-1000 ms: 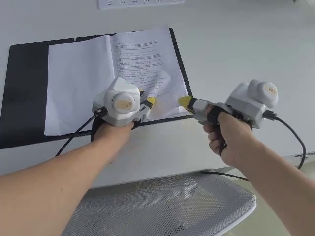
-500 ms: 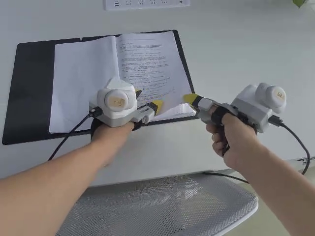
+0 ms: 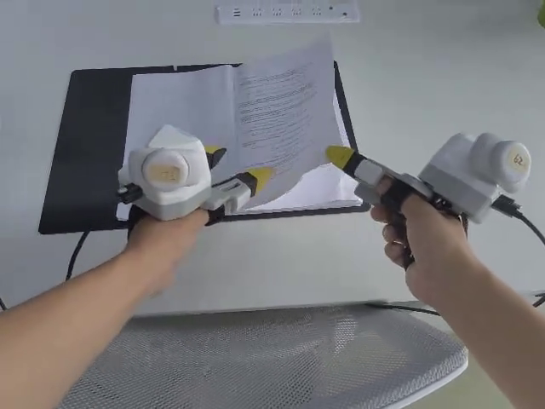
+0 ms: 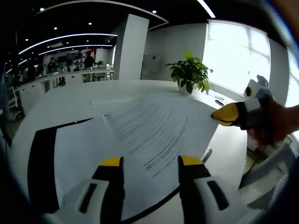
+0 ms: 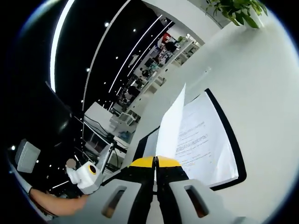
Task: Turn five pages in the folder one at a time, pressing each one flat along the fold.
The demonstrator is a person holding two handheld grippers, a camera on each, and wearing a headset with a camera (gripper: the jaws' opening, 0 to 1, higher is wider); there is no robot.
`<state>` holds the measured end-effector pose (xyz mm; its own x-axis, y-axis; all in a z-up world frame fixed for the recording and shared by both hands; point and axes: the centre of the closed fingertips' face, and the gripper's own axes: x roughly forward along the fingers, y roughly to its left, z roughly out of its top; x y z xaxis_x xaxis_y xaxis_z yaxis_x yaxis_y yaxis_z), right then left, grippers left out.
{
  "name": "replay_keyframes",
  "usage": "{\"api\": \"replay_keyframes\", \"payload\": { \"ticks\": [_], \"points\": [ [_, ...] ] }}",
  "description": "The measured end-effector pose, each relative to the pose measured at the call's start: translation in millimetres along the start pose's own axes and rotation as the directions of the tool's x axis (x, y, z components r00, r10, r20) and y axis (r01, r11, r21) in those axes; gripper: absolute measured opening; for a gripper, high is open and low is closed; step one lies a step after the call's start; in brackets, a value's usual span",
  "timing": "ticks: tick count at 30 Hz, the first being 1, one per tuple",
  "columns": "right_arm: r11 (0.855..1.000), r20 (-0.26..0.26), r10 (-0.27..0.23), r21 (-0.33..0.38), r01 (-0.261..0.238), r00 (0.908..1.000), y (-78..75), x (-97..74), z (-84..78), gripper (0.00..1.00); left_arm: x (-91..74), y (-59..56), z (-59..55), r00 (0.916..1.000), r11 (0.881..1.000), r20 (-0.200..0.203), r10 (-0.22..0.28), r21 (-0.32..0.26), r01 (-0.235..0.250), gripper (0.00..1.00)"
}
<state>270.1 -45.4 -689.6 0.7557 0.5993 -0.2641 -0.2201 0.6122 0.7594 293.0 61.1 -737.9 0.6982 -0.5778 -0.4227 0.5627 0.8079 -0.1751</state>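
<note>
A black folder [image 3: 85, 145] lies open on the white table, with white sheets on both halves. My right gripper [image 3: 339, 156] is shut on the right edge of a printed page [image 3: 285, 111] and holds it raised off the stack. In the right gripper view the page [image 5: 170, 126] stands on edge from the closed yellow fingertips [image 5: 145, 162]. My left gripper [image 3: 236, 165] hovers open over the folder's front edge, just left of the raised page. In the left gripper view the page [image 4: 154, 130] arches beyond the spread jaws, and the right gripper [image 4: 233, 114] pinches its edge.
A white power strip [image 3: 285, 14] lies on the table behind the folder. A grey mesh chair seat [image 3: 281, 358] sits below the table's front edge. A cable [image 3: 77, 247] hangs from the left gripper. A potted plant [image 4: 189, 72] stands far off.
The right gripper has closed on the right-hand page's edge and lifted it off the stack. The left gripper stays open near the folder's front edge. The head camera has shifted.
</note>
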Motion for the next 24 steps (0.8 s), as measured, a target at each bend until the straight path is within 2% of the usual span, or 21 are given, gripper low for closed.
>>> {"api": "replay_keyframes", "payload": {
  "ticks": [5,9,10,14,21,24],
  "points": [
    [0.999,-0.005,0.038,-0.037,-0.038,0.9993,22.5,7.0,-0.1,0.0,-30.1,21.0,-2.0,0.9993,0.999,0.0,0.037,-0.006,-0.037,0.45],
    [0.996,-0.013,0.072,-0.058,-0.073,0.9973,39.5,14.3,-1.2,0.0,-49.4,32.5,-4.5,0.9983,0.998,-0.006,0.057,0.001,-0.057,0.45],
    [0.994,-0.012,0.082,-0.067,-0.083,0.9965,43.7,15.7,-1.5,0.0,-56.1,35.5,-3.4,0.9982,0.998,0.004,0.059,-0.009,-0.059,0.45],
    [0.988,-0.027,0.128,-0.087,-0.13,0.9914,62.6,25.5,-6.1,0.0,-76.5,47.6,-5.4,0.9963,0.996,-0.006,0.086,-0.025,-0.086,0.46],
    [0.977,-0.095,0.17,-0.113,-0.18,0.9809,85.7,48.0,-27.6,0.0,-106.1,68.3,-4.9,0.991,0.989,0.01,0.133,-0.063,-0.132,0.45],
    [0.974,-0.134,0.175,-0.12,-0.191,0.9754,91.6,59.7,-40.2,0.0,-115.7,75.7,-8.8,0.9888,0.986,0.005,0.149,-0.072,-0.148,0.45]
  ]
}}
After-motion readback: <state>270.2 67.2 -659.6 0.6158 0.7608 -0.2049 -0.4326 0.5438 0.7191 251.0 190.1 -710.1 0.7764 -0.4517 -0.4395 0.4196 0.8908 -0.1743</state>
